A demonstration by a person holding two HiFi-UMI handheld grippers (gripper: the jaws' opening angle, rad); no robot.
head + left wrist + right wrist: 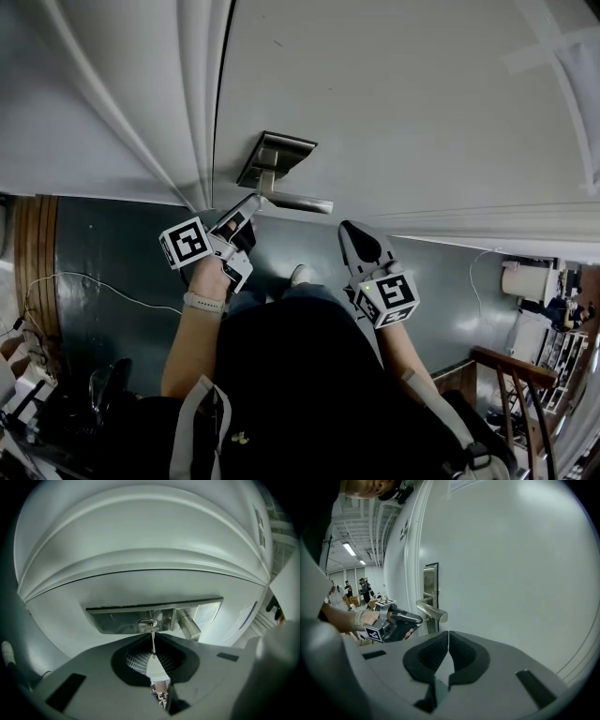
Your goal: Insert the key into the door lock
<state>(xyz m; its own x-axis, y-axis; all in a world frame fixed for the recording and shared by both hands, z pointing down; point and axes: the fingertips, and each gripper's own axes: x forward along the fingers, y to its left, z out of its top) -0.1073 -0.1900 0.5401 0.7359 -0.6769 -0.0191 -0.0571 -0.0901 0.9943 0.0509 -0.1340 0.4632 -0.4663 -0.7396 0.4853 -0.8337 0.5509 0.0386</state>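
Parked the right claw (448, 637) nearest, off to the right of the lock, jaws pressed together on nothing. Gripped the key (153, 641) in the left claw (251, 204), clamped between ribbed pads (136, 660): a thin, flat, bright metal blade seen edge-on, tip reaching the slot of the round lock cylinder (147, 622); depth of entry impossible to tell. Called, probably, for a blade square to the slot, a straight slow push, no twisting before full seating. Beyond, showed a brushed-steel rectangular plate (117, 619), a round-barred lever handle (188, 626) just right of the cylinder, and a smooth white painted door (140, 550).
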